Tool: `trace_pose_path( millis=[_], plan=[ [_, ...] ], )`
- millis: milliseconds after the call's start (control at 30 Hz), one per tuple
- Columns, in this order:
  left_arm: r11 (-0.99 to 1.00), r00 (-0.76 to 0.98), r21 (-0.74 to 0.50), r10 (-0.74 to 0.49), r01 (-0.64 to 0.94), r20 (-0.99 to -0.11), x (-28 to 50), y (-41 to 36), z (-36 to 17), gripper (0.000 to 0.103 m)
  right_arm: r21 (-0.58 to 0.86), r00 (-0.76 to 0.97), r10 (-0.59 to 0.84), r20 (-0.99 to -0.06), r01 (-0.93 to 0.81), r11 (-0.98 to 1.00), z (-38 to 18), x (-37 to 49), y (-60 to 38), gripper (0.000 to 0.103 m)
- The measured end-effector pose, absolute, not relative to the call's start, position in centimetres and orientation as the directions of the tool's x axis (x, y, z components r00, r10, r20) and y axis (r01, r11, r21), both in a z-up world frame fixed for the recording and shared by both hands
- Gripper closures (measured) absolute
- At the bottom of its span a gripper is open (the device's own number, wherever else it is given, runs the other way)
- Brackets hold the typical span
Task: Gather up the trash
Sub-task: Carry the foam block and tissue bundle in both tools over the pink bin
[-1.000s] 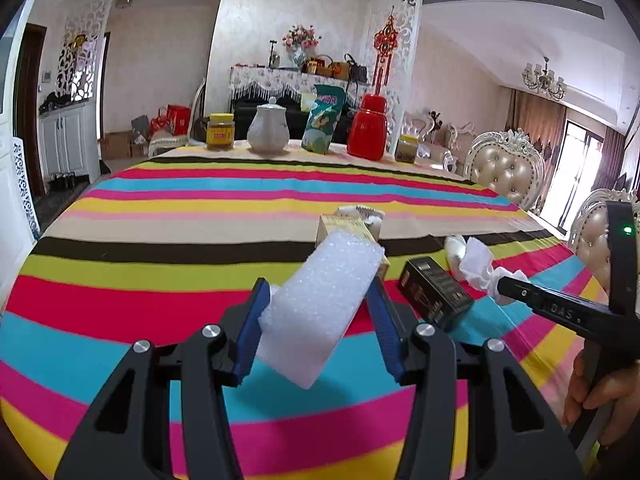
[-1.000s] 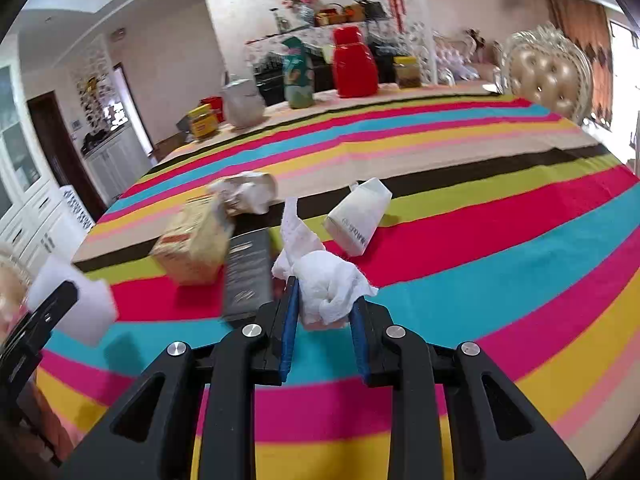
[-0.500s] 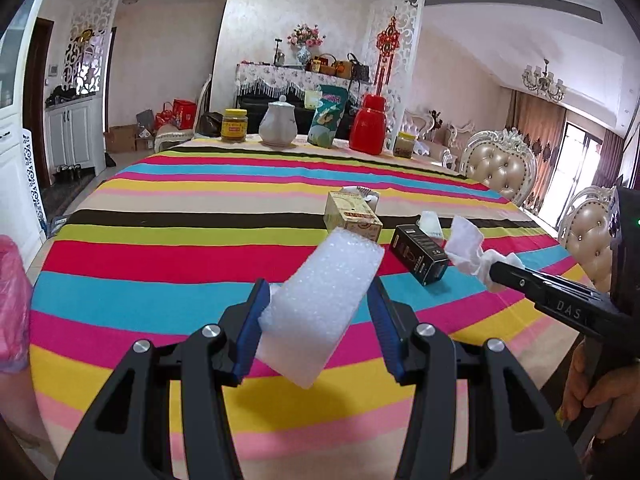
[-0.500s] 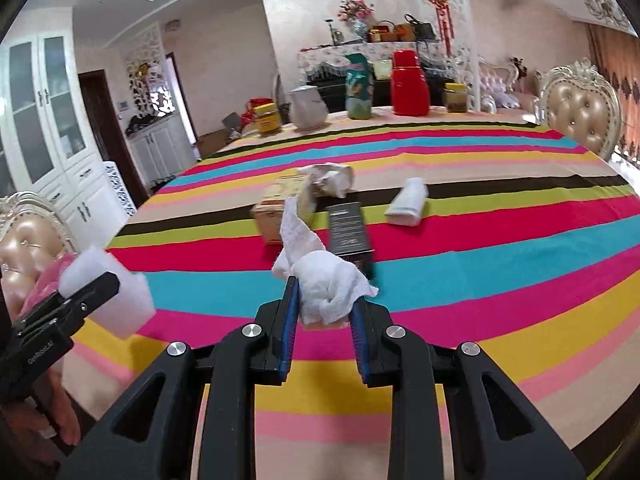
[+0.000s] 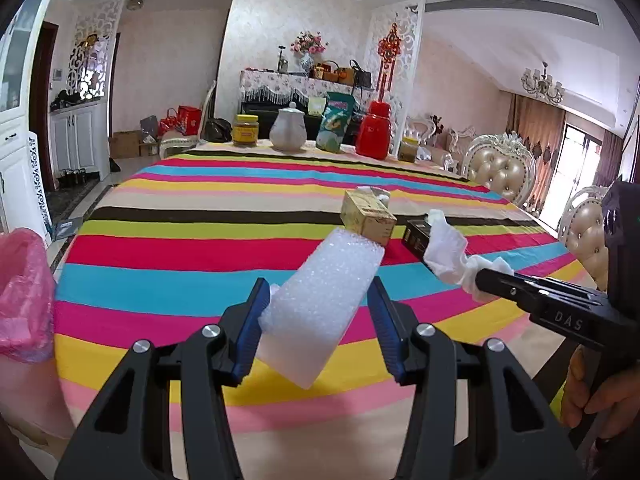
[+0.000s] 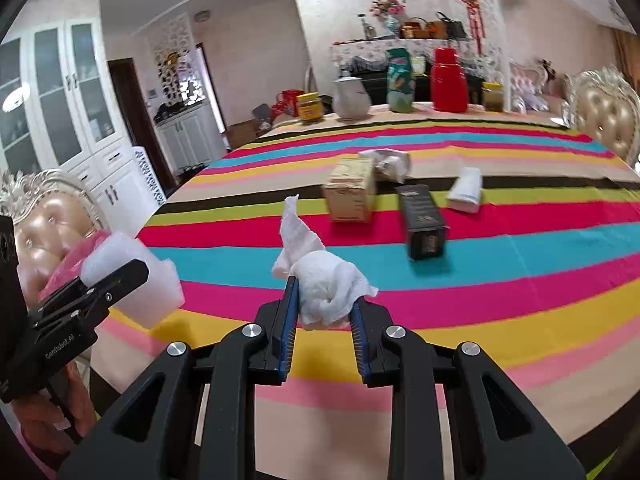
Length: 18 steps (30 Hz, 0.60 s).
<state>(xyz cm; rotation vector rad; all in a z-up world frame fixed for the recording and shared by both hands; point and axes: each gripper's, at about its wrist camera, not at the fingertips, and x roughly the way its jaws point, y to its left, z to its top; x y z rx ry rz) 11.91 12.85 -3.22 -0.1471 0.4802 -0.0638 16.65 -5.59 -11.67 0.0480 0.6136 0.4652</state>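
My left gripper (image 5: 318,312) is shut on a white foam block (image 5: 324,304) and holds it above the near edge of the striped table (image 5: 180,264). The block also shows in the right wrist view (image 6: 132,276). My right gripper (image 6: 325,306) is shut on a crumpled white tissue (image 6: 320,280), also held above the near edge; the tissue shows in the left wrist view (image 5: 448,254). A pink trash bag (image 5: 24,296) hangs at the far left. On the table lie a tan box (image 6: 352,194), a black box (image 6: 422,220), a white packet (image 6: 466,190) and crumpled paper (image 6: 388,162).
At the table's far edge stand a yellow-lidded jar (image 5: 245,130), a white teapot (image 5: 289,128), a green bag (image 5: 336,122), a red jug (image 5: 374,130) and a small jar (image 5: 408,149). Padded chairs (image 5: 500,168) stand to the right and one (image 6: 48,224) to the left.
Both grippers have pulled back from the table middle toward its near edge, still holding the foam block and the tissue. The pink bag has come into view at the left.
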Motion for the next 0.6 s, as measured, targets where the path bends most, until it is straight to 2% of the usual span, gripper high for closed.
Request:
trace_pose_path(
  millis=[267, 600],
  plan=[
    [0.987, 0.915, -0.159, -0.041, -0.025, -0.401, 9.3, 16.5, -1.2, 0.054, 0.139, 0.706, 0.489, -0.511, -0.494, 0.858, -9.8, 16.1, -1.0, 0.078],
    [0.979, 0.939, -0.137, 0.101, -0.154, -0.328, 5.5, 23.5, 1.9, 0.054, 0.061, 0.662, 0.585, -0.468, -0.637, 0.769, -6.9, 15.7, 7.7, 0.078]
  ],
)
